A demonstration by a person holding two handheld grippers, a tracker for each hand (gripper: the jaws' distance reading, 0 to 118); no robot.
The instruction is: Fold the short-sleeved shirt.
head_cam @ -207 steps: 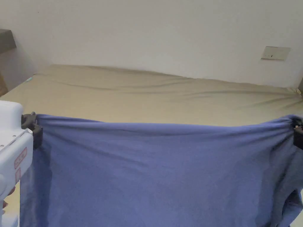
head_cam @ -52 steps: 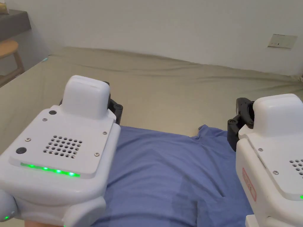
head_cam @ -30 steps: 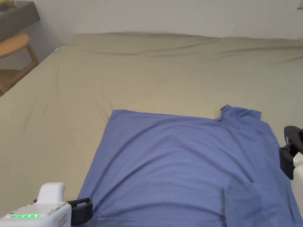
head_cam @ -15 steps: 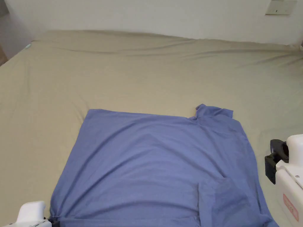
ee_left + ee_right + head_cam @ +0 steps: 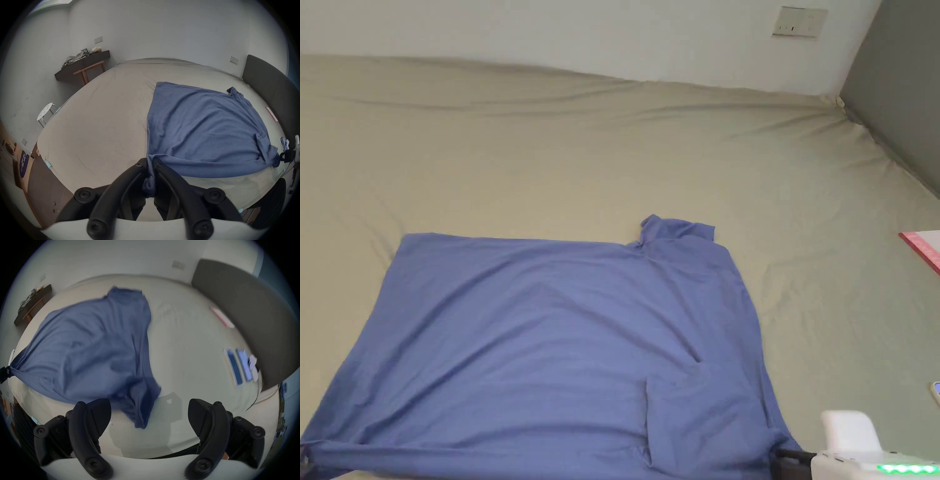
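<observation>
Head view: the blue shirt (image 5: 550, 337) lies spread on the tan bed (image 5: 612, 156), its collar at 12 o'clock; the right gripper (image 5: 784, 465) sits at 5 o'clock by the near corner.
Left gripper view: the left gripper (image 5: 150, 164) is clamped on a bunched shirt corner (cloth pinched between both jaws).
Right gripper view: the right gripper's jaws stand wide apart, the shirt's near corner (image 5: 141, 418) lying loose between them (picture blurred); phones (image 5: 240, 366) at 3 o'clock.

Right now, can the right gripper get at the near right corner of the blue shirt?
Probably yes. The right gripper is open, and the corner of the blue shirt hangs loose between its jaws with nothing in the way. The left gripper pinches the opposite corner, well clear of it.
</observation>
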